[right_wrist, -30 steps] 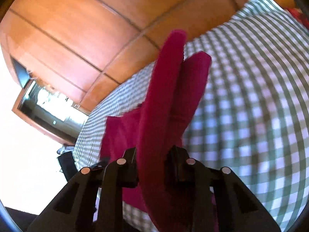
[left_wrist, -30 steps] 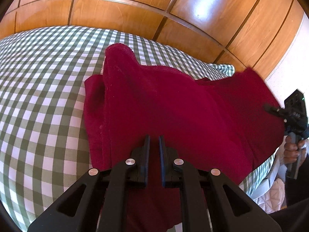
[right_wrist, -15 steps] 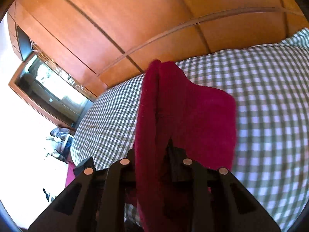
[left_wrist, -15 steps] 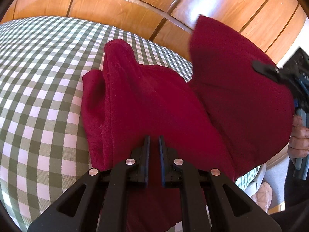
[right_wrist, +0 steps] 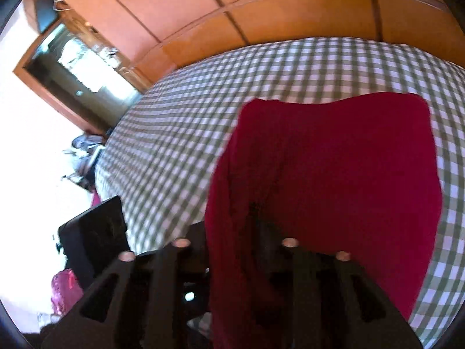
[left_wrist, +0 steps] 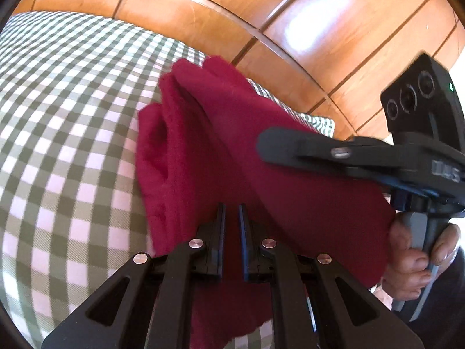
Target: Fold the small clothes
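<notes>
A dark red garment (left_wrist: 186, 145) lies partly folded on a green-and-white checked bed cover (left_wrist: 64, 122). My left gripper (left_wrist: 231, 212) is shut on the near edge of the garment and pins it low over the bed. My right gripper (left_wrist: 267, 145) is shut on the other end of the garment and carries it over the lower layer, above and right of the left gripper. In the right wrist view the garment (right_wrist: 334, 168) drapes over my right gripper (right_wrist: 247, 232) and hides its fingertips.
Wooden wardrobe panels (left_wrist: 290, 29) stand behind the bed. A mirror or doorway (right_wrist: 75, 58) shows at the left in the right wrist view. Pink items (right_wrist: 62, 290) and clutter lie on the floor beside the bed.
My right gripper has swung the held end of the red garment leftward over the lower layer, close above my left gripper. The left gripper has stayed shut in place.
</notes>
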The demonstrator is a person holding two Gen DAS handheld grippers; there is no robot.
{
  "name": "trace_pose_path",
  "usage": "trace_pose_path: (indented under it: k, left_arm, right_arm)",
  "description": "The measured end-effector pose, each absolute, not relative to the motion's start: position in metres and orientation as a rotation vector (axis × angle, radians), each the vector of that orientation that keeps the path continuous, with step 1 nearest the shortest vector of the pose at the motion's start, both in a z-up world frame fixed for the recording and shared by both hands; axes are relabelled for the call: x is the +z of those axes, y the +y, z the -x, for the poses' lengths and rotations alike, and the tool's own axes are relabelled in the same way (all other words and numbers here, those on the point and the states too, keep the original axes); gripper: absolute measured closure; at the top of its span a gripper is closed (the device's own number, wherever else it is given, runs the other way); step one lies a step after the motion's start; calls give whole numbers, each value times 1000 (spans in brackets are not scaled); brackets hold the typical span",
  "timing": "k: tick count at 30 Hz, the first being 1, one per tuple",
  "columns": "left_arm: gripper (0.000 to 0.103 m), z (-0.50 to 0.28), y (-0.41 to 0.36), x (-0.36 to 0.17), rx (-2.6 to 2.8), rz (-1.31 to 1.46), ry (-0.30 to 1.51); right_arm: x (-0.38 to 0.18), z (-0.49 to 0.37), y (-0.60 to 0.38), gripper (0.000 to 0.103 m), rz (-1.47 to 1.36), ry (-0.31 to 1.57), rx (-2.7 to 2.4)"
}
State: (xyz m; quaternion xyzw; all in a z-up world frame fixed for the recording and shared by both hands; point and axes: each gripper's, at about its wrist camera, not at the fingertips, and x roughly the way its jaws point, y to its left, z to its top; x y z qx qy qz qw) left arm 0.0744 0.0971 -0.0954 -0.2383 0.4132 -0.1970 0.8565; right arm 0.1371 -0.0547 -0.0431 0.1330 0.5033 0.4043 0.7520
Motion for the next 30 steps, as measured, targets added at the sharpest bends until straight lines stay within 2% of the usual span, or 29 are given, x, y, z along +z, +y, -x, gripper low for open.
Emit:
trace_pose_path:
  k: [4,5,7,9,13,14,15,16,20,26,27,28,29,30]
  left_arm:
    - [96,-61,119,-84,-381,550,843]
    - [96,-57,126,-80,-367,561,834]
    - [72,-48,136,-73,-350,586,821]
    - [60,-36,149,-64,-346,641,794]
    - [56,-21,158,-43,-378,672,742]
    - [51,-18,157,-38,-401,677,733]
    - [36,-14,152,-31,-443,691,722]
    - [27,-13,148,-26,-472,701,721]
    - [23,-20,126,-14,-560,697,745]
    - [23,-41,90,-25,-578,640,844]
    - [33,-43,87,-25,-576,629,851]
    - [57,-46,83,-25,-570,601,854]
    - [72,-47,80,-25,-549,562,853]
    - [94,-48,79,-25,-523,526,848]
  right_arm:
    - [-16,-117,-78,29,-345,985,968]
    - [-10,-112,-89,23,-358,964,970]
    - [-9,-102,-115,18,-366,928,943]
    - [-12,-93,-140,15,-375,918,895]
    - [-41,-70,-191,14,-348,952,754]
    - [-49,-64,-201,13,-333,965,718]
    - [-57,-57,-207,11,-311,975,686]
    - [-65,-49,-211,10,-272,983,656]
    - [-80,-22,-203,2,-116,965,623]
    - [-101,-24,-188,2,-54,961,559]
    - [-106,-26,-188,2,-60,968,554]
    - [-107,-25,-190,2,-62,969,546]
    - [-106,-27,-190,2,-71,961,534]
    - [-104,-29,-192,2,-103,937,531]
